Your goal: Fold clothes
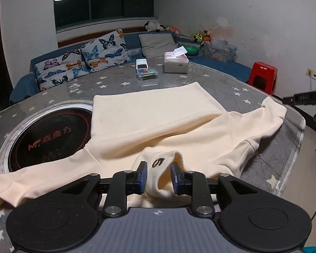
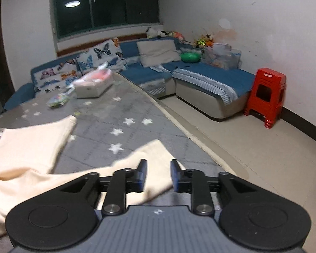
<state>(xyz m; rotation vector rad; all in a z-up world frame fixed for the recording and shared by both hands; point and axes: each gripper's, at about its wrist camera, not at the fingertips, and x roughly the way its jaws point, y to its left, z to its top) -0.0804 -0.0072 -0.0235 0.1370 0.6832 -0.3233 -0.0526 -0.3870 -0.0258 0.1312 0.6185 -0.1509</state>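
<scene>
1. My left gripper (image 1: pixel 158 176) has its blue-padded fingers (image 1: pixel 142 174) standing apart with a bunched fold of the cream fleece sweatshirt (image 1: pixel 149 113) between them, a small embroidered mark showing on the fold; I cannot tell whether the pads actually press the cloth.
2. My right gripper (image 2: pixel 158 174) stands wide, with nothing between its fingers; a cream sleeve end (image 2: pixel 151 154) of the sweatshirt lies under and just ahead of them, and I cannot tell if they touch it.
3. The right wrist view is blurred, so the small items at the far end of the table read only as a pale box and a smear of colour.
4. The sweatshirt lies spread across the grey star-patterned table cover (image 1: pixel 219 84), hem toward the far side; the part nearest me is hidden behind the left gripper's body.
5. Its left side overlaps the rim of the round black induction hob (image 1: pixel 48 139) set into the table, hiding part of that rim.
6. A sleeve (image 1: pixel 271 113) reaches close to the table's right edge.
7. Open cover lies between the hem and the white tissue box (image 1: pixel 176 64) and clear plastic box of small things (image 1: pixel 147 73).
8. Beyond the right edge is bare tiled floor (image 2: pixel 252 147), running to the blue corner sofa (image 2: pixel 217 78) and red plastic stool (image 2: pixel 265 97).
</scene>
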